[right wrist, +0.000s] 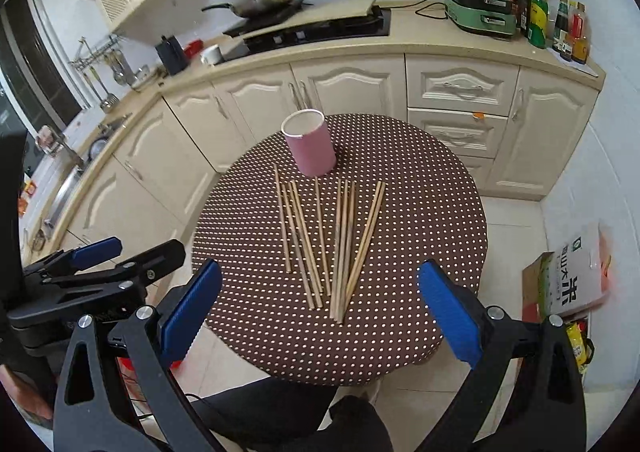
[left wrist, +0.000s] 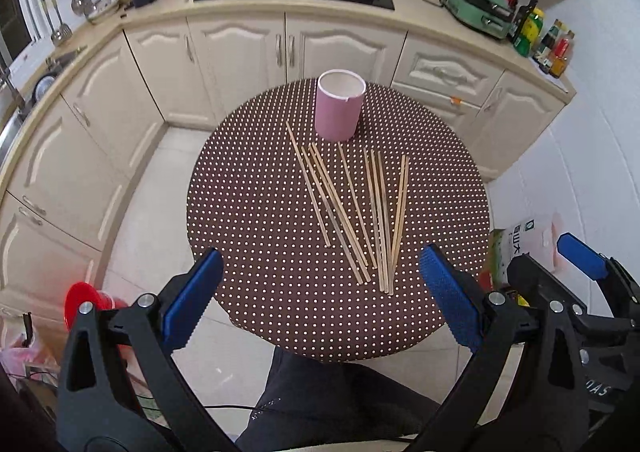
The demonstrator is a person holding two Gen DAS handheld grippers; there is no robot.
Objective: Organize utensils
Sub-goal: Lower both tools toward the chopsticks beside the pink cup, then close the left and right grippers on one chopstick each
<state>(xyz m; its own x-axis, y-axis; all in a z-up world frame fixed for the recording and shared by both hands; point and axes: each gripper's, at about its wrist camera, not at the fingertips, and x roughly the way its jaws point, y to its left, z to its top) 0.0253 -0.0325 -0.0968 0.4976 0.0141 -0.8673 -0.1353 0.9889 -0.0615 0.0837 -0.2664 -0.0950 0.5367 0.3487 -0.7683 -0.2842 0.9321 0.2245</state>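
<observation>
Chopsticks (left wrist: 352, 211): we count nine wooden sticks lying flat on the table, fanned out with their far ends toward the cup. From the left we see one alone, a crossing bunch of three, one alone, then two side by side, then two more that meet at their near ends. Some overlap, so our count may be off by one.
Cup (left wrist: 340, 105): we see one pink cylinder, white inside, standing upright and empty at the far side of the table, just beyond the sticks' far ends and not touching any that we can make out.
Table (left wrist: 248, 252): one round top under a brown cloth with white dots.
Left gripper (left wrist: 320, 272): we hold it above the near edge of the table, its two blue pads spread wide apart, with nothing between them.
Right gripper (right wrist: 320, 284): it hangs beside the left one, also over the near edge, its two blue pads wide apart and bare.
Person: we see dark trouser legs (left wrist: 320, 392) below the table edge.
Background: one wok (right wrist: 264, 1) on the hob, one green cooker (right wrist: 480, 9) and a row of bottles on the counter, and one printed rice bag (right wrist: 572, 276) on the floor at the right.
</observation>
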